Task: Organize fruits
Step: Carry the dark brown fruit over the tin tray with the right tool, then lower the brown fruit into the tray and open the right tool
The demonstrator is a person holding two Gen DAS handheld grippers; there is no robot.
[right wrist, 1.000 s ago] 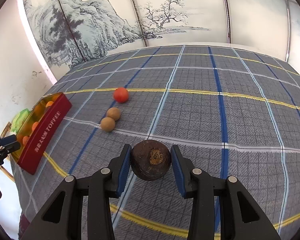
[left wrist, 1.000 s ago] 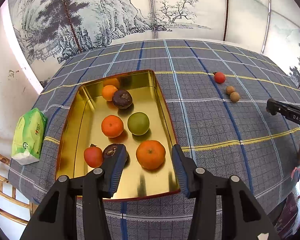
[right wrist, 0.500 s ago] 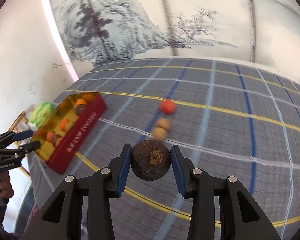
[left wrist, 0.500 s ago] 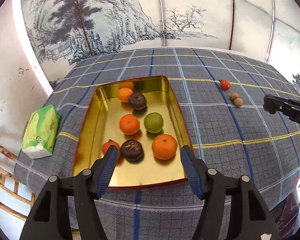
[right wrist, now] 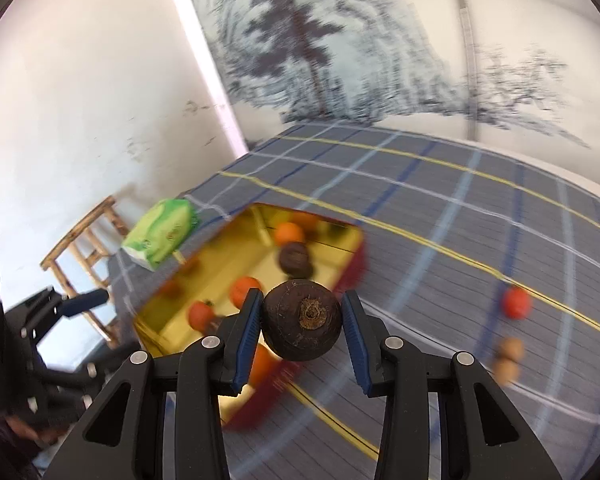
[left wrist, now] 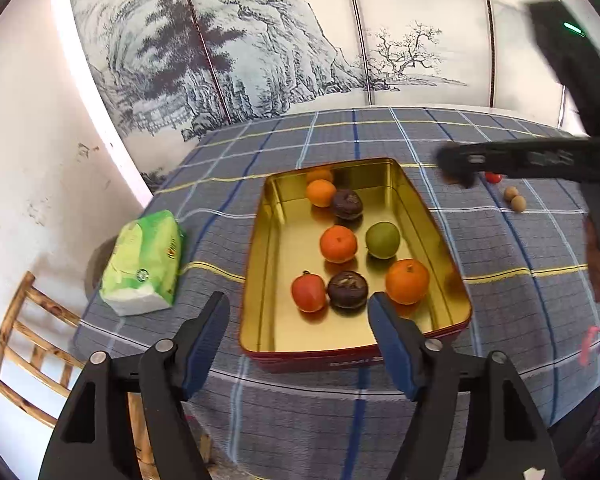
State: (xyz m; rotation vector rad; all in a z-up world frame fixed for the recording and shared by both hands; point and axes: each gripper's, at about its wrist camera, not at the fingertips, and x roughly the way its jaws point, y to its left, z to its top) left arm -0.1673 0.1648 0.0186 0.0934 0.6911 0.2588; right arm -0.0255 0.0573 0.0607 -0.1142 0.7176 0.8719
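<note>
Right gripper (right wrist: 302,322), clamping a mangosteen (right wrist: 302,321), has swung over the tin's (left wrist: 260,280) corner; left gripper (left wrist: 299,334) gapes, empty.

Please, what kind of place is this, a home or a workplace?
Probably a home dining or sitting room. A table with a checked cloth stands before a painted landscape screen. A wooden chair, a tissue pack and a tin of fruit suggest household use.
</note>
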